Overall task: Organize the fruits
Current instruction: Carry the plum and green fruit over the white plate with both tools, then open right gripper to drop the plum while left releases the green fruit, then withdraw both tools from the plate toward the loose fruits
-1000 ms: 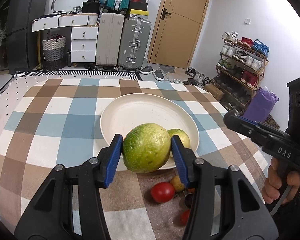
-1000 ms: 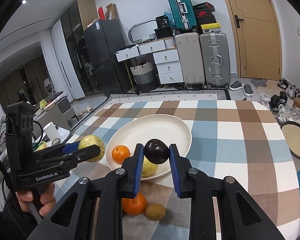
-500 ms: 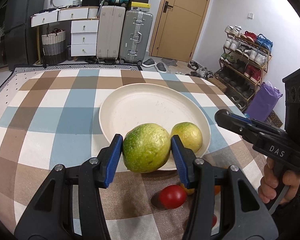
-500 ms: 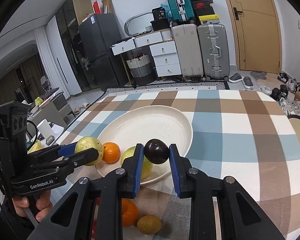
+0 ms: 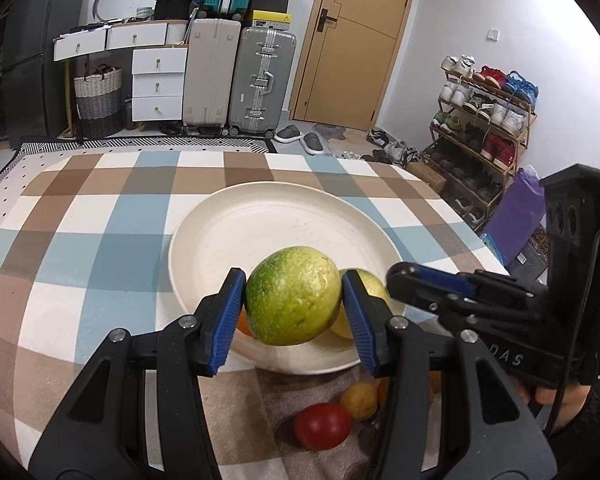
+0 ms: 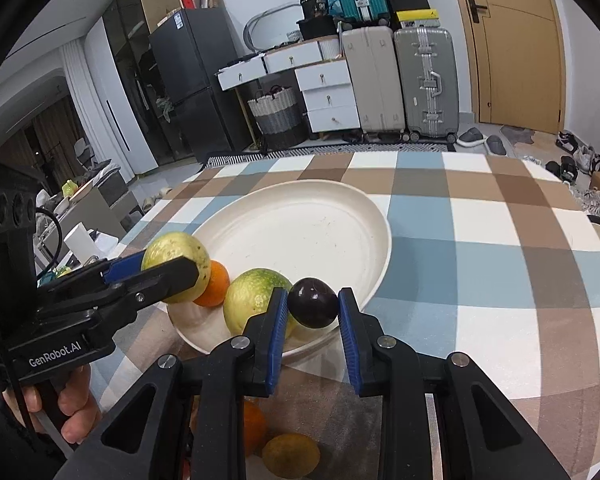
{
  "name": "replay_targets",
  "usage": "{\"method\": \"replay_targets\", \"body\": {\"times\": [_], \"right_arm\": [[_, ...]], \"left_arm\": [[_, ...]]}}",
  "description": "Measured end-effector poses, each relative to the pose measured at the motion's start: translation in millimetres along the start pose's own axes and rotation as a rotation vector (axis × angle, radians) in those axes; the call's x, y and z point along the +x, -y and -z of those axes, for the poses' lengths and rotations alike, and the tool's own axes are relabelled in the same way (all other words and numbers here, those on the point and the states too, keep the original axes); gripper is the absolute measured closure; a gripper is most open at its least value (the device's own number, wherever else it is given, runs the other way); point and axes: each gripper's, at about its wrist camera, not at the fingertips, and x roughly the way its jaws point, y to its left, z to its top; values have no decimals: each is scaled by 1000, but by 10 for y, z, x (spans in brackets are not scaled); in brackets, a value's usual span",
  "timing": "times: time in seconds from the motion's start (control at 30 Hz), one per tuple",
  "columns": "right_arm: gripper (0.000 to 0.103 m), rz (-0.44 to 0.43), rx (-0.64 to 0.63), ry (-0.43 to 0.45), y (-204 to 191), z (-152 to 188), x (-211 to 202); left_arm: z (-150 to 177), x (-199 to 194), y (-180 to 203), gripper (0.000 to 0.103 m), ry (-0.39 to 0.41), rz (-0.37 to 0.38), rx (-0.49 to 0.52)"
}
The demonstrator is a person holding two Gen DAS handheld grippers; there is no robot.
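Inside cream plate [image 6: 340, 200], near edge: yellow-green fruit [image 6: 256, 294], orange [image 6: 214, 284]; left gripper [image 5: 294, 306] clamping green guava [image 5: 292, 296], right gripper [image 6: 313, 308] pinching dark plum [image 6: 312, 302]

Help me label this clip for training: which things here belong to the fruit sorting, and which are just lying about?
Belongs to the job:
large green round fruit in left gripper
small dark purple round fruit in right gripper
cream round plate
orange citrus fruit
red round fruit

Just lying about:
silver hard-shell suitcase
woven grey basket
wooden shoe rack

Green guava [image 5: 292, 296] airborne over cream plate [image 5: 260, 220] at its 6 o'clock rim; dark plum [image 6: 313, 303] likewise (second guava [image 6: 252, 296], orange [image 6: 214, 284] already plated).
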Motion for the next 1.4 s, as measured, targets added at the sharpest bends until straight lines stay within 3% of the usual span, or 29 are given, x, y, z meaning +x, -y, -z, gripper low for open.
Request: {"method": "replay_targets", "body": {"times": [0.07,0.2,0.37,0.6,0.67,0.87,1.0,1.1,1.3,1.4], "right_arm": [[76,-7,4,2,-2,-7,15],[62,-1,12,4,16,1,3],[59,22,10,27,39,32,-81],[46,14,29,44,86,49,-133],[41,13,35,48,109,45,-137],[32,32,30,56,126,53,-168],[24,37,19,59,113,64,-183],[18,49,6,52,96,88,-198],[1,59,-13,45,91,139,-247],[0,57,0,46,113,149,-254]], "left_arm": [[-12,20,12,56,9,-3,5],[-73,78,38,56,13,0,-8],[-80,137,64,56,4,-7,13],[-52,137,135,55,-2,-13,50],[-47,143,150,53,-9,-25,63],[-12,56,97,20,15,-49,43],[23,12,51,15,11,-85,44],[53,-47,29,1,15,-97,33],[164,-219,29,1,35,-103,58],[218,-284,24,1,31,-109,62]]}}
